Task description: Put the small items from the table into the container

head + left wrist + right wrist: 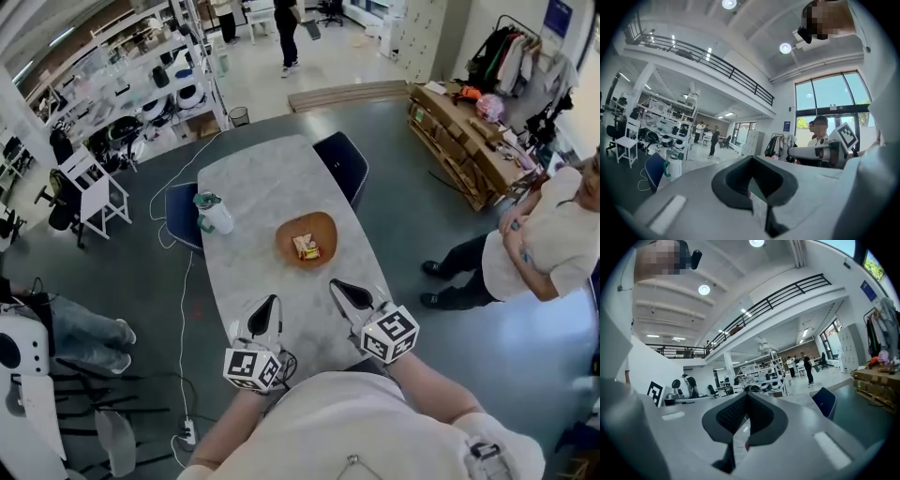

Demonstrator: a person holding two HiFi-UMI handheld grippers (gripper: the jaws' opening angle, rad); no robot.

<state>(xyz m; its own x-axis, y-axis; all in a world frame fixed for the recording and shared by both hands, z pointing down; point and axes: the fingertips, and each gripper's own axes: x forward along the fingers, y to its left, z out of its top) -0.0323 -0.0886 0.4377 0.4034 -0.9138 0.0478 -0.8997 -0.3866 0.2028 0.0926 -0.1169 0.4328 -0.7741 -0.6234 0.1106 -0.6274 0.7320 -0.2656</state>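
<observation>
Packets (pixel 307 247) lie inside orange bowl (pixel 285 231), mid table (pixel 253 178). Prob light, crinkly, slippery wrappers and soft inside, so best pinch a flat sealed edge, not the puffy middle. Left gripper (pixel 272 302) and right gripper (pixel 338 285) hang on near side of bowl, apart from it. Fingers pressed together on both, nothing between.

A lab-workshop hall — equipment shelves (pixel 141 84), mezzanine railing (pixel 787 293), stacked cardboard boxes (pixel 459 141).

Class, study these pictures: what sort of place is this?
Probably a large workshop or lab hall: shelves crowded with equipment, stacked cardboard boxes on the floor, and a railed balcony overhead.
</observation>
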